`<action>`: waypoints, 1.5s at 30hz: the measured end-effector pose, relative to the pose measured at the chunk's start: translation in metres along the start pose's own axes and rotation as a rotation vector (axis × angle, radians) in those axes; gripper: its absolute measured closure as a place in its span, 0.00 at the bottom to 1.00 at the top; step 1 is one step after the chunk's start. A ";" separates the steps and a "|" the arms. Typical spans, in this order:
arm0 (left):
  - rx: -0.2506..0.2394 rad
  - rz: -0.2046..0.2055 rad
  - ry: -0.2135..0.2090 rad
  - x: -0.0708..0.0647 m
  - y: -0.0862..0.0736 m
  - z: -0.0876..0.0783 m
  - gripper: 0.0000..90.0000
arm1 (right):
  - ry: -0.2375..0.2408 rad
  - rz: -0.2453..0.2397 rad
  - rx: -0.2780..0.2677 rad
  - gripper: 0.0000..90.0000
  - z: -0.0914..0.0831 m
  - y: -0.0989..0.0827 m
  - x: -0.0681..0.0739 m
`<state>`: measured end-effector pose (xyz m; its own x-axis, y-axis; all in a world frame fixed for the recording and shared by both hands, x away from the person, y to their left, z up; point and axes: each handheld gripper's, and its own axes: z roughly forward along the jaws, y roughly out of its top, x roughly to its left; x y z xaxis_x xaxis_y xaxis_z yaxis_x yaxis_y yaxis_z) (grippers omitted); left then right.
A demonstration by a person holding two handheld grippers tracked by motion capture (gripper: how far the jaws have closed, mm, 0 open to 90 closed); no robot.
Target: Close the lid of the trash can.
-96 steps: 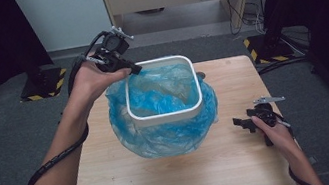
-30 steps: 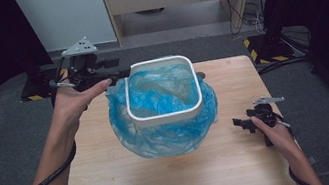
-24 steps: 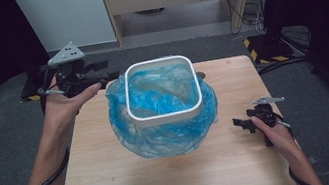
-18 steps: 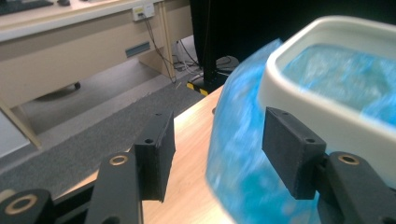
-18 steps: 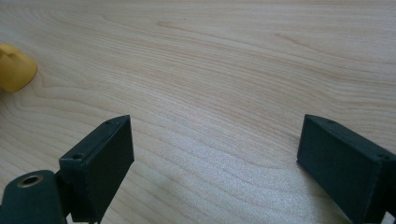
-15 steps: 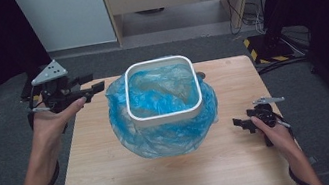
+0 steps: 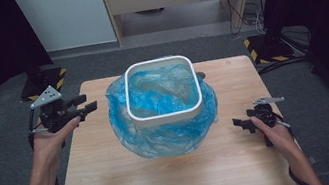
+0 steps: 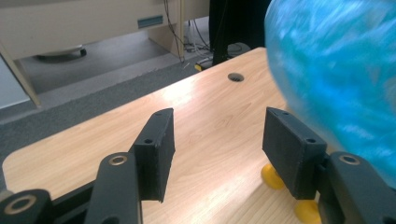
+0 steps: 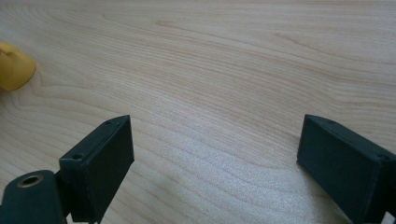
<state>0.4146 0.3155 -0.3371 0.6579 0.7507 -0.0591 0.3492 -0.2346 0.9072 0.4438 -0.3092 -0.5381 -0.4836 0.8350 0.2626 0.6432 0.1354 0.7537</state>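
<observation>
A white bin (image 7: 167, 116) lined with a blue plastic bag (image 7: 165, 138) stands mid-table; the bag is folded over the rim and bulges around the outside. My left gripper (image 7: 84, 105) hovers at the table's left edge, pointing toward the bag, open and holding nothing. In the left gripper view the open left gripper (image 8: 219, 135) has bare wood between its jaws and the bag (image 8: 336, 74) close on the right. My right gripper (image 7: 240, 124) rests low near the table's right edge. In its own view the right gripper (image 9: 212, 154) is open over bare wood.
The wooden table (image 7: 116, 181) has a cable hole (image 8: 236, 77) near its far edge. Small yellow rounded pieces (image 8: 273, 177) sit at the foot of the bag, and another yellow piece (image 9: 14, 67) lies left of the right jaws. Grey floor surrounds the table.
My left hand has moved from the bin's far-left rim out to the left and down to the table's left edge. The right hand has stayed put.
</observation>
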 end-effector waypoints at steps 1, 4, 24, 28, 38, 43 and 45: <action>0.005 0.000 0.002 0.000 -0.002 0.001 0.48 | 0.000 0.000 0.000 0.12 0.000 0.000 0.000; 0.024 -0.009 0.004 0.002 -0.012 0.007 0.47 | -0.001 -0.001 0.000 0.12 0.000 0.000 0.000; 0.115 -0.036 0.037 0.001 -0.047 0.037 0.20 | -0.001 0.000 0.002 0.12 0.000 0.000 0.000; 0.136 -0.039 0.047 0.002 -0.050 0.042 0.14 | 0.001 0.001 0.001 0.12 0.000 0.000 0.000; 0.166 -0.045 0.058 0.003 -0.062 0.054 0.06 | 0.000 0.000 0.003 0.12 0.000 0.000 0.001; 0.175 -0.048 0.062 0.003 -0.069 0.059 0.05 | 0.000 0.000 0.004 0.12 0.000 0.000 0.001; 0.183 -0.046 0.067 0.003 -0.072 0.062 0.05 | 0.000 0.000 0.004 0.12 0.000 0.000 0.001</action>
<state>0.4330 0.2968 -0.4282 0.5949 0.8011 -0.0658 0.4973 -0.3025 0.8131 0.4430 -0.3086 -0.5377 -0.4838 0.8348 0.2626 0.6454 0.1377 0.7513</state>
